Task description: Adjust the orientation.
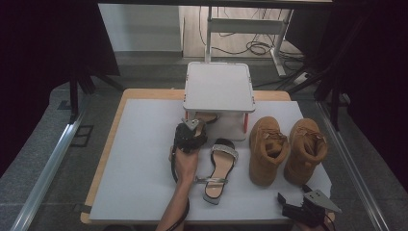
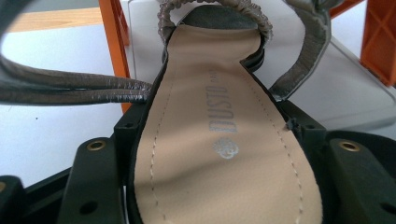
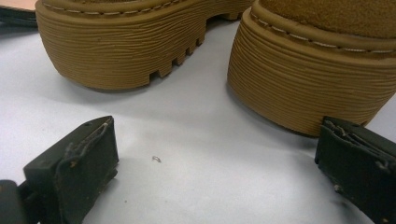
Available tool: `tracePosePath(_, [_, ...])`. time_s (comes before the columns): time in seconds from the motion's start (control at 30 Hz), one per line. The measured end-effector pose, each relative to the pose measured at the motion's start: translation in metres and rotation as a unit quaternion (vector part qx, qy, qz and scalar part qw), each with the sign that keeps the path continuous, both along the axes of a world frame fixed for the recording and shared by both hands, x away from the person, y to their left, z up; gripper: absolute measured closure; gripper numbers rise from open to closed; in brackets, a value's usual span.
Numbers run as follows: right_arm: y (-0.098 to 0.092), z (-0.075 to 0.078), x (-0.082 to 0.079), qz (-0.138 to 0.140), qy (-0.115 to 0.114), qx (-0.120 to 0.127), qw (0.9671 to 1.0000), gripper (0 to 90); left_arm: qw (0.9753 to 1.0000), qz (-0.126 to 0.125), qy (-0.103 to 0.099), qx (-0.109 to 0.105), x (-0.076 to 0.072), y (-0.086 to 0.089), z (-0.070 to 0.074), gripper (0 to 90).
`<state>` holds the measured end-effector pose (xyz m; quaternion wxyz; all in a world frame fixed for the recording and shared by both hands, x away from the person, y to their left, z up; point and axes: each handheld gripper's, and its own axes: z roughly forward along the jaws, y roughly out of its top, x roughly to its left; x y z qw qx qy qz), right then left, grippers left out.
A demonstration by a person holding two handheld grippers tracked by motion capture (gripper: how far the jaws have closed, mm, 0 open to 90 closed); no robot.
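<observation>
My left gripper point(image 1: 191, 126) is shut on a dark strappy sandal point(image 1: 206, 117) whose toe reaches under the white stand point(image 1: 219, 86). In the left gripper view the sandal's beige insole point(image 2: 219, 140) lies between the jaws of the left gripper point(image 2: 219, 156), which press on its two edges; its grey straps point(image 2: 70, 86) hang loose. The matching sandal point(image 1: 219, 168) lies flat on the white mat point(image 1: 139, 163). Two tan boots point(image 1: 267, 149) point(image 1: 305, 149) stand upright to its right. My right gripper point(image 1: 293, 194) rests open near the mat's front right corner, just short of the boot heels point(image 3: 126, 46) point(image 3: 317, 74).
The stand has orange legs point(image 2: 114, 46) point(image 2: 380, 37) and a white lower plate point(image 2: 345, 93). The mat's left half is bare. Beyond the table are a metal frame and cables on the floor point(image 1: 255, 48). Dark curtains hang at both sides.
</observation>
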<state>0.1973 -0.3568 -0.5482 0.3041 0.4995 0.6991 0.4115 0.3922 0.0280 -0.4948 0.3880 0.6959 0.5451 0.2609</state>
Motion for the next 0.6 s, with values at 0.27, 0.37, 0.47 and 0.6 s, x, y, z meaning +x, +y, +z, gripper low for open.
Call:
tracePosePath(0.27, [0.0, 0.0, 0.0, 0.0, 0.0, 0.0, 1.0, 0.0, 0.9996, 0.022, 0.009, 0.016, 0.012, -0.009, 0.001, 39.1])
tracePosePath(0.37, [0.0, 0.0, 0.0, 0.0, 0.0, 0.0, 1.0, 0.0, 0.9994, 0.029, 0.01, 0.017, 0.015, -0.012, 0.0, 39.1])
tracePosePath(0.47, [0.0, 0.0, 0.0, 0.0, 0.0, 0.0, 1.0, 0.0, 0.9992, 0.033, 0.014, 0.019, 0.018, -0.013, -0.002, 39.0])
tracePosePath(0.6, [0.0, 0.0, 0.0, 0.001, 0.0, 0.0, 1.0, 0.0, 0.9992, 0.03, 0.017, 0.019, 0.021, -0.01, -0.007, 39.0])
